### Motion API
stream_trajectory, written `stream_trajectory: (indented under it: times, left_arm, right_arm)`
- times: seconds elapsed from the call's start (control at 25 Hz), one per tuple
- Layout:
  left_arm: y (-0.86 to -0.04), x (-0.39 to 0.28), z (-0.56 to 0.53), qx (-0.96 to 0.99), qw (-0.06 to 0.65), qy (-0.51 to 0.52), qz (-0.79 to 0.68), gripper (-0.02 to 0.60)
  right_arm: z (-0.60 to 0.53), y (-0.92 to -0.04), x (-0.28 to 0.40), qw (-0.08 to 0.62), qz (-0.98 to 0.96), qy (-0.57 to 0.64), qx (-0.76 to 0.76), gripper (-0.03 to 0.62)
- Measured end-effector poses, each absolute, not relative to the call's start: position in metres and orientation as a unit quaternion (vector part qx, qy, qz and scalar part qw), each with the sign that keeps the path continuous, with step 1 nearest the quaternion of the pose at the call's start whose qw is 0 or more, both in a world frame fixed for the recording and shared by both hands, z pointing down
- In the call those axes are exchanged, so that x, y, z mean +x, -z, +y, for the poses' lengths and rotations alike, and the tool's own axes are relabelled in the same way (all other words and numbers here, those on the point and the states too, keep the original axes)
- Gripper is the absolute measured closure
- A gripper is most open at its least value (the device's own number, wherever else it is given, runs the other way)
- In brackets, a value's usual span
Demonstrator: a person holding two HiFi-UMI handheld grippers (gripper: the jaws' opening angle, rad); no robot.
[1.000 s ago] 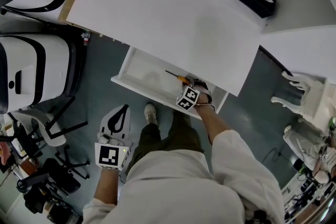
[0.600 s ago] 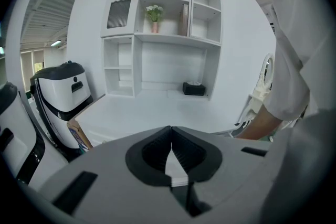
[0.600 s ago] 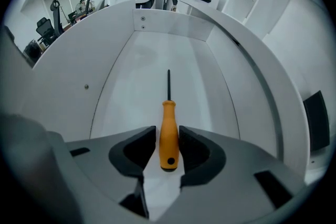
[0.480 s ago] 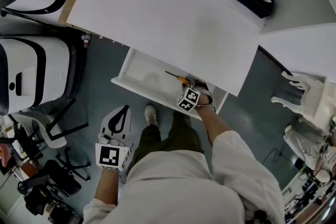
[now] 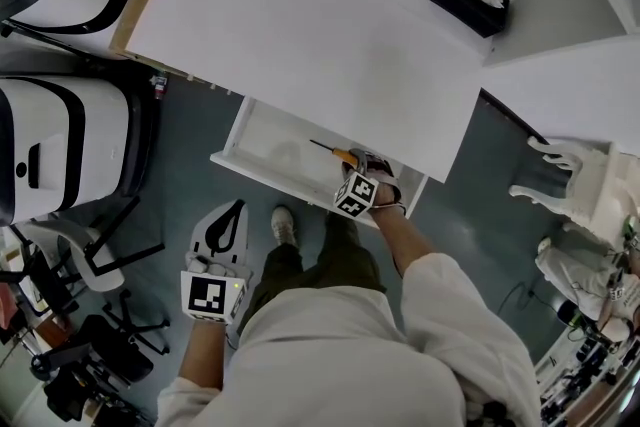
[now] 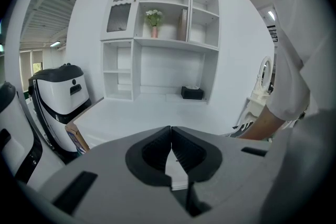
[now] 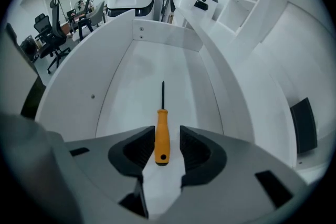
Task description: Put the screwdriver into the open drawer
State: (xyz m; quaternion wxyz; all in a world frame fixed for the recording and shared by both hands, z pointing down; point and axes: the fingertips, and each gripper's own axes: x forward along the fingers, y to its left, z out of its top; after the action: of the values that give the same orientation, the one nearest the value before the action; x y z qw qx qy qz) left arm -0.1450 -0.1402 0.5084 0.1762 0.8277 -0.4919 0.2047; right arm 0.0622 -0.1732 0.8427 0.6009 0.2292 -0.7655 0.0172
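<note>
Screwdriver (image 7: 162, 123) setting, large to small: white tabletop (image 5: 320, 35), the open drawer (image 7: 105, 86) below its near edge, then two tools. The right tool (image 7: 164, 136) hangs over the drawer, its jaws just opened wide and the orange handle between them untouched. The left tool (image 6: 171, 132) is closed and empty at near left. Lying on the drawer floor, the screwdriver looks light, stiff and slick — best taken mid-handle. Its tip is too fine to make out.

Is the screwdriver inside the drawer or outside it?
Inside. The screwdriver lies flat on the floor of the open drawer, between its walls.
</note>
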Motion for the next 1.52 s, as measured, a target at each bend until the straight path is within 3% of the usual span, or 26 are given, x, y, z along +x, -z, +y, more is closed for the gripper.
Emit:
stream_trajectory:
  times: [0.36, 0.6, 0.68, 1.0, 1.52]
  left_arm:
    - [-0.486, -0.142, -0.147, 0.848, 0.154, -0.179, -0.474, 0.577]
    - [-0.471, -0.140, -0.151, 0.861, 0.139, -0.165, -0.461, 0.577]
    - [-0.466, -0.140, -0.151, 0.865, 0.132, -0.161, -0.457, 0.577]
    - [-0.452, -0.135, -0.152, 0.878, 0.116, -0.146, -0.440, 0.577]
    - [-0.433, -0.121, -0.142, 0.892, 0.095, -0.132, -0.422, 0.577]
  right_arm:
    - [-0.178, -0.779, 0.055, 0.558, -0.781, -0.014, 0.280, 0.445]
    - [-0.185, -0.719, 0.054, 0.492, -0.795, -0.036, 0.352, 0.461]
    - [-0.187, -0.698, 0.059, 0.465, -0.797, -0.043, 0.383, 0.498]
    - [-0.190, -0.623, 0.084, 0.374, -0.793, -0.062, 0.477, 0.545]
    - [-0.166, -0.532, 0.105, 0.253, -0.794, -0.075, 0.548, 0.568]
